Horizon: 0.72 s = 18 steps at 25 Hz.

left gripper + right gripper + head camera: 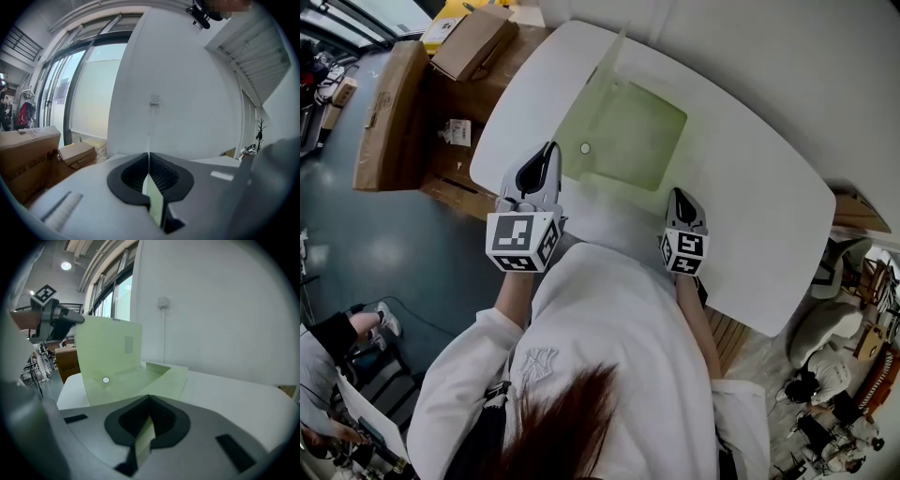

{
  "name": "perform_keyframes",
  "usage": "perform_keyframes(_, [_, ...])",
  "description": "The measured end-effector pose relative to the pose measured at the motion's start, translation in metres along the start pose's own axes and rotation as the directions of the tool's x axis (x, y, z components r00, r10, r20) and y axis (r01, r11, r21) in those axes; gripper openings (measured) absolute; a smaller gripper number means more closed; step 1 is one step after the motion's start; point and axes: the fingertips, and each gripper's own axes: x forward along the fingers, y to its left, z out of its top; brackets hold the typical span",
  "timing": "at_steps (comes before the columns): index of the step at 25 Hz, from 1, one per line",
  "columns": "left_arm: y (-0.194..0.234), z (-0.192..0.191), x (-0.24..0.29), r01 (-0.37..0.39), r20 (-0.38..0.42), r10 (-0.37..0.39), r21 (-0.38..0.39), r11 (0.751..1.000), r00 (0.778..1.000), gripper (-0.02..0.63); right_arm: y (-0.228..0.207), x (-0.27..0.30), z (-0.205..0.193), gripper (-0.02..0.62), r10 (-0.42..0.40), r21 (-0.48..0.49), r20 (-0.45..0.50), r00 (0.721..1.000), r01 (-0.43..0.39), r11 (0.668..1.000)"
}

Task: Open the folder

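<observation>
A: Trying to place the translucent pale-green plastic folder (pixel 628 136). Lying on the white rounded table (pixel 750 187), right?

B: Yep, sitting mid-table, just beyond both claws. Open too: got the back sheet flat on the table and the front cover (pixel 110 350) tipped up nearly upright along the left side.

A: And the left claw (pixel 549 150)?

B: Pinched together on an upper corner of that raised cover. Can see the thin sheet edge-on, squeezed between the ribbed pads (pixel 164 176) in the left gripper view. Held up off the table at the folder's near left.

A: Same deal for the right claw (pixel 679 194)?

B: Clamped as well, on the near right edge of the folder, low by the table. Shows a green strip caught between its jaws in the right gripper view.

A: Spotted the small white round snap (pixel 585 148)?

B: Yeah, on the left part of the folder, close to the left claw's tip. Also seeing brown cardboard boxes (pixel 473 42) past the table's far left end.
</observation>
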Motion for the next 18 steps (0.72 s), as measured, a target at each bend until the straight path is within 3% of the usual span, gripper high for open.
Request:
perform_keyframes(11, [-0.025, 0.004, 0.001, 0.082, -0.004, -0.082, -0.020, 0.996, 0.997, 0.011, 0.001, 0.000, 0.000, 0.006, -0.003, 0.000, 0.003, 1.000, 0.003, 1.000])
perform_keyframes(18, [-0.050, 0.004, 0.006, 0.139, -0.020, -0.138, 0.040, 0.989, 0.990, 0.012, 0.001, 0.000, 0.001, 0.006, -0.008, 0.011, 0.006, 1.000, 0.008, 1.000])
